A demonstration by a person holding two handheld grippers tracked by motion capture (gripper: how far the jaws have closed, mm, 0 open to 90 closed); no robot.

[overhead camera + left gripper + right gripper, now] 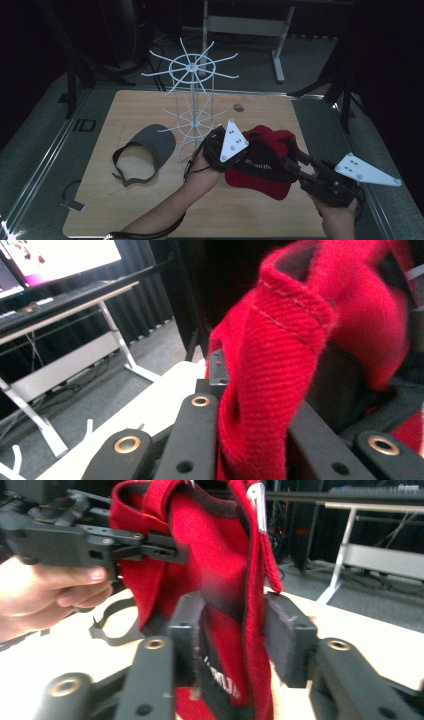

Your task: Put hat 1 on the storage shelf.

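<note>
A red cap point(265, 155) with a black inner band hangs above the right part of the wooden table point(250, 215), between my two grippers. My left gripper point(247, 150) comes at it from the left and is shut on the cap's red fabric point(280, 355); its jaws point(250, 390) pinch a fold. In the right gripper view that left gripper point(165, 550) grips the cap's upper edge point(210, 555). My right gripper point(292, 165) reaches in from the right. Its jaws point(237, 630) stand apart around the cap's lower edge, with a gap at the right pad point(287, 640).
A grey visor point(150, 150) lies on the table's left half. A white wire display rack point(192, 100) with radiating hooks stands at the table's middle, just left of my left gripper. A small metal piece point(75, 205) lies off the table's left edge.
</note>
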